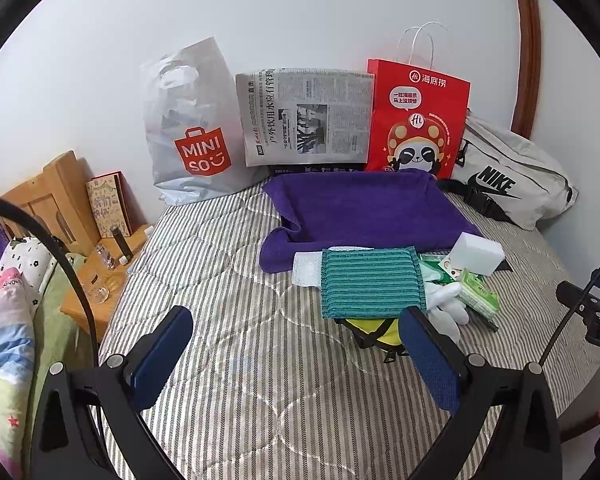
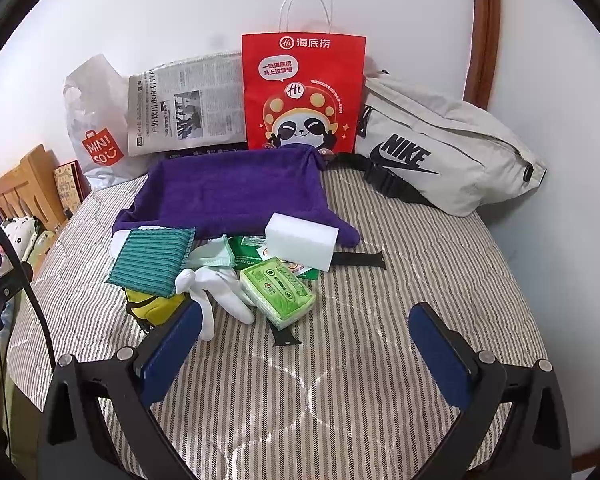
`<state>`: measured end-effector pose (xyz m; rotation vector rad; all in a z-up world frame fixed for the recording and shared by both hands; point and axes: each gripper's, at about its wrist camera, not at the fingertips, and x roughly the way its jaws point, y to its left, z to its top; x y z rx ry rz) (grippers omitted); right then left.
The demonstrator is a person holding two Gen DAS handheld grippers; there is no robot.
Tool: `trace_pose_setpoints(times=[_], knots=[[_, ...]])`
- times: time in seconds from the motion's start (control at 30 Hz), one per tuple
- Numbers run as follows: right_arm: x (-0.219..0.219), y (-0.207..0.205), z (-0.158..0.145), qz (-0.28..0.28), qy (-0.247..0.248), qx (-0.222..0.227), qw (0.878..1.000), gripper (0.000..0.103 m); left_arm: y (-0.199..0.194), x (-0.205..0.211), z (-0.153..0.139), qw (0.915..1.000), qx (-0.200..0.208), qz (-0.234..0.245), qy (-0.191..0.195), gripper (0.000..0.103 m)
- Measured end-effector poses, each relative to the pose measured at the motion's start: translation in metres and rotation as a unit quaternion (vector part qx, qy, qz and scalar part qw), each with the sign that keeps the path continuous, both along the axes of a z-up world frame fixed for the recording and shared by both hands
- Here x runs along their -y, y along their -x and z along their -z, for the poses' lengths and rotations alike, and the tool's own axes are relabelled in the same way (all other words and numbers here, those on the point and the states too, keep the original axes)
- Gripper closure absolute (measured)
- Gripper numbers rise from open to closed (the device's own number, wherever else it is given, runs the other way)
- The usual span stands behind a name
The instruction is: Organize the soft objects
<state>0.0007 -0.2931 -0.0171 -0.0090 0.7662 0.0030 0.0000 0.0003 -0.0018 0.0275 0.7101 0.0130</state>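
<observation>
A pile of soft things lies on the striped bed [image 1: 240, 360] [image 2: 380, 360]: a teal ribbed cloth [image 1: 370, 282] [image 2: 152, 256], a white glove [image 1: 446, 304] [image 2: 220, 292], a white sponge block [image 1: 476, 254] [image 2: 302, 240], a green tissue pack [image 1: 480, 292] [image 2: 278, 288] and a yellow pouch [image 1: 374, 330] [image 2: 152, 306] half hidden under the cloth. Behind them spreads a purple towel [image 1: 364, 210] [image 2: 236, 192]. My left gripper [image 1: 296, 344] is open, just short of the teal cloth. My right gripper [image 2: 306, 344] is open, in front of the pile and holding nothing.
Against the wall lean a grey Miniso bag [image 1: 192, 136] [image 2: 96, 128], a newspaper [image 1: 306, 114] [image 2: 186, 104], a red paper bag [image 1: 418, 120] [image 2: 302, 92] and a white Nike waist bag [image 1: 508, 176] [image 2: 440, 152]. A wooden bedside table [image 1: 100, 272] stands at the left.
</observation>
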Motion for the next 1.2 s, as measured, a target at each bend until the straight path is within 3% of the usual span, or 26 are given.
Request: trace_pose_setpoints(times=[1.2], knots=[[0.0019,0.0017,-0.0008,0.000,0.001,0.002,1.000,0.001,-0.0023,-0.0008,-0.0014,1.0000,-0.003,0.006,-0.003,0.000]])
